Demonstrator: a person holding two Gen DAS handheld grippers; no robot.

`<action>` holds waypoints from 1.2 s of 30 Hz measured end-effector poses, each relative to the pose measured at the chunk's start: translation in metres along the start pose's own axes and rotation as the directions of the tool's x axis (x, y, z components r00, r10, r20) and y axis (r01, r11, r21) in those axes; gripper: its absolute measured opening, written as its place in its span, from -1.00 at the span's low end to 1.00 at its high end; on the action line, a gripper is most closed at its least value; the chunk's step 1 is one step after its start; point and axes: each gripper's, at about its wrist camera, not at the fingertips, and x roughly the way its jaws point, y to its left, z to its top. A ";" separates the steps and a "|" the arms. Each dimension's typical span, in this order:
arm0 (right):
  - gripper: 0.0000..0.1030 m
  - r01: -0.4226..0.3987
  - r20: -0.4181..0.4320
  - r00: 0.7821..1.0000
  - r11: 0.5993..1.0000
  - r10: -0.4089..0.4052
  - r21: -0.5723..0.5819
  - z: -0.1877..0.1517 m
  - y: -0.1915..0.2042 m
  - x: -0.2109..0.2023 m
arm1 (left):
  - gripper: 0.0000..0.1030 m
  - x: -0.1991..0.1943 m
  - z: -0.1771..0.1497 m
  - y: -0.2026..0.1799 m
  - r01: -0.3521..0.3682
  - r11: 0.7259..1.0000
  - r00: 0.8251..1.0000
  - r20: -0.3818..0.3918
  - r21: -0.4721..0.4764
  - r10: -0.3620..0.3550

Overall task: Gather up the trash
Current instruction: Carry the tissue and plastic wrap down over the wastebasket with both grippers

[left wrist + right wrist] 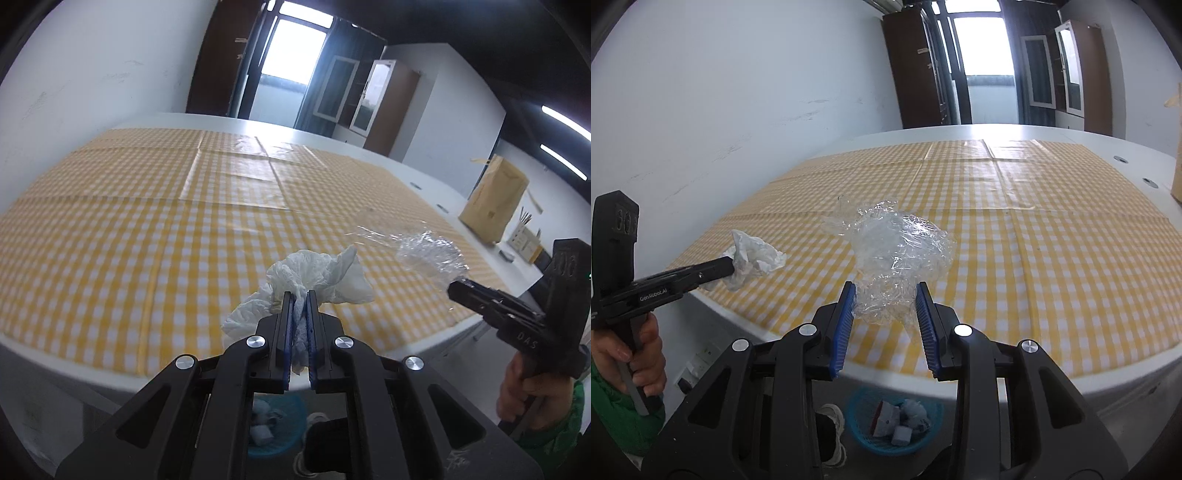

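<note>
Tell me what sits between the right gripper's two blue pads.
The right gripper pinches a wad of crumpled clear plastic film between its blue pads, seen best in the right wrist view. Nothing else sits in that gap.

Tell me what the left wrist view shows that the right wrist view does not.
Only the left wrist view: a whole brown paper bag on the far counter, and a pen holder.
Only the right wrist view: a white shoe beside the blue basket.
Both views: left gripper shut on a crumpled tissue, right gripper holding clear plastic wrap, and the yellow checked tablecloth.
</note>
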 end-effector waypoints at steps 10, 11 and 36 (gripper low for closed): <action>-0.39 -0.033 -0.031 0.999 0.998 0.031 -0.047 -0.061 0.030 -0.044 | -0.89 -0.029 -0.078 -0.008 0.089 0.994 0.995 -0.032 -0.062 -0.091; -0.39 -0.032 -0.044 0.999 0.998 0.029 -0.057 -0.068 0.032 -0.047 | -0.89 -0.023 -0.090 -0.009 0.103 0.992 0.991 -0.073 -0.077 -0.109; -0.39 -0.022 -0.385 0.922 0.998 0.042 0.057 -0.194 0.022 0.061 | -0.89 0.063 -0.188 0.038 -0.055 0.991 0.951 -0.309 -0.118 0.015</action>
